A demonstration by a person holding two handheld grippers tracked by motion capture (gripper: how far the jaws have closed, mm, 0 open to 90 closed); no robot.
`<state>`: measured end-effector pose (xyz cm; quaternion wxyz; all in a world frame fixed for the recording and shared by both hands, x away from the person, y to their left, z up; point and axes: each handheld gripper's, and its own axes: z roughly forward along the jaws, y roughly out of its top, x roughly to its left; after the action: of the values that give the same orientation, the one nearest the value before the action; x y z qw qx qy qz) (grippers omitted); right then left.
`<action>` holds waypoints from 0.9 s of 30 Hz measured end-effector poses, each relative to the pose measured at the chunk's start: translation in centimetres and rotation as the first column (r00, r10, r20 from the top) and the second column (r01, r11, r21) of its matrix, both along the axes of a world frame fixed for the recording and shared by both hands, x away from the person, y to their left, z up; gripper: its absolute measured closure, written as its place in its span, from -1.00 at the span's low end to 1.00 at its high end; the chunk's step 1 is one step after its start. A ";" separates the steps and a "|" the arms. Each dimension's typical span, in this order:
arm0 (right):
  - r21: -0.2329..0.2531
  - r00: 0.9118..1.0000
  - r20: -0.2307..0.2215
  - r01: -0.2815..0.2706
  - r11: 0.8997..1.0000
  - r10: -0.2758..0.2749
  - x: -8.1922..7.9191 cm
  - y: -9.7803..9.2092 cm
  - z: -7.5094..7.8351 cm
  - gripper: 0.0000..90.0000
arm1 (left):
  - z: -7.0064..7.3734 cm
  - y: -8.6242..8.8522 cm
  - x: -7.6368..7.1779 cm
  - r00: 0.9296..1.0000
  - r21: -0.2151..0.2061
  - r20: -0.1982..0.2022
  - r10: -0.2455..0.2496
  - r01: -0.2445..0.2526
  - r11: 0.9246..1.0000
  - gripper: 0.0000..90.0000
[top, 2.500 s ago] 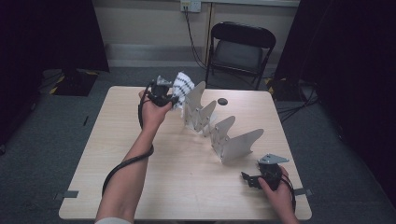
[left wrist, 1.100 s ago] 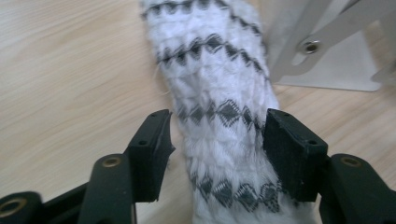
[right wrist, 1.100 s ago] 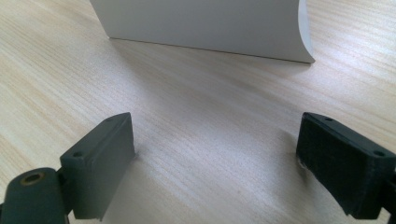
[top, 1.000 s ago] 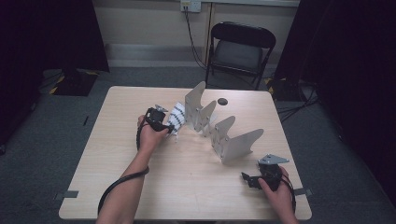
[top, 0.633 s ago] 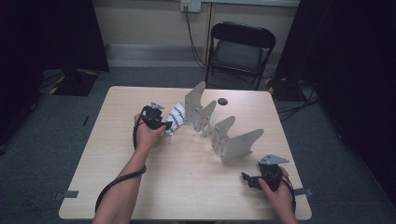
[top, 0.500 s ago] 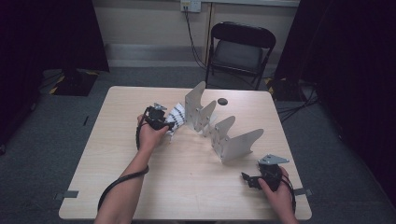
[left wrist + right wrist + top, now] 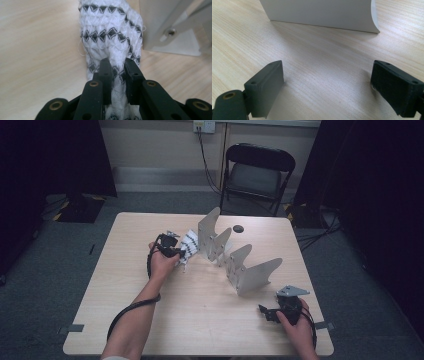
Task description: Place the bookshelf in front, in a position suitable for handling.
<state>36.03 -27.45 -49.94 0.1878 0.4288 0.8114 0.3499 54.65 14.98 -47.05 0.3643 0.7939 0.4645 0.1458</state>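
Having come down from the rack (image 7: 235, 255) top to the table (image 7: 200, 320), the left gripper (image 7: 117, 72) is clamping a soft, light patterned cloth (image 7: 110, 37) mid-fold, while the right gripper (image 7: 327, 87) is resting wide open.

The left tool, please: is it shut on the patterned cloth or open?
Shut: the left tool pinches the white black-patterned cloth between both jaws.
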 end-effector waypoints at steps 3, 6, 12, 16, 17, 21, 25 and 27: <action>-0.001 1.000 0.000 0.003 1.000 -0.003 0.0 0.0 0.0 -0.76 | 3.3 0.3 0.6 0.999 -0.033 0.047 0.001 0.001 0.999 0.77; -0.001 1.000 0.000 0.004 1.000 -0.004 0.0 0.0 0.0 -0.76 | 5.3 0.2 0.9 0.996 -0.041 0.084 -0.002 0.005 0.999 0.77; 0.000 1.000 -0.001 0.009 1.000 -0.009 -0.1 0.0 0.0 -0.76 | 11.7 -0.6 2.0 0.978 -0.039 0.202 -0.056 0.065 0.997 0.76; -0.001 1.000 -0.001 0.010 1.000 -0.010 -0.1 0.0 0.0 -0.76 | 13.8 -2.6 2.8 0.966 -0.021 0.231 -0.121 0.129 0.991 0.76; -0.001 1.000 -0.001 0.010 1.000 -0.010 -0.1 0.0 0.0 -0.76 | 13.8 -2.6 2.8 0.966 -0.021 0.231 -0.121 0.129 0.991 0.76; -0.001 1.000 -0.001 0.009 1.000 -0.009 -0.1 0.0 0.0 -0.76 | 13.1 -3.7 3.3 0.965 -0.009 0.218 -0.144 0.149 0.989 0.76; -0.001 1.000 -0.002 0.010 1.000 -0.010 -0.1 0.0 0.0 -0.76 | 11.9 -4.0 4.0 0.968 -0.003 0.197 -0.153 0.157 0.988 0.76; 0.000 1.000 -0.001 0.010 1.000 -0.010 -0.1 0.0 0.0 -0.76 | 11.6 -4.0 4.3 0.969 0.008 0.189 -0.157 0.158 0.987 0.76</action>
<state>35.91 -27.44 -49.93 0.1890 0.4329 0.8095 0.3486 58.97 10.95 -35.42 0.4199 0.8096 0.3638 0.1894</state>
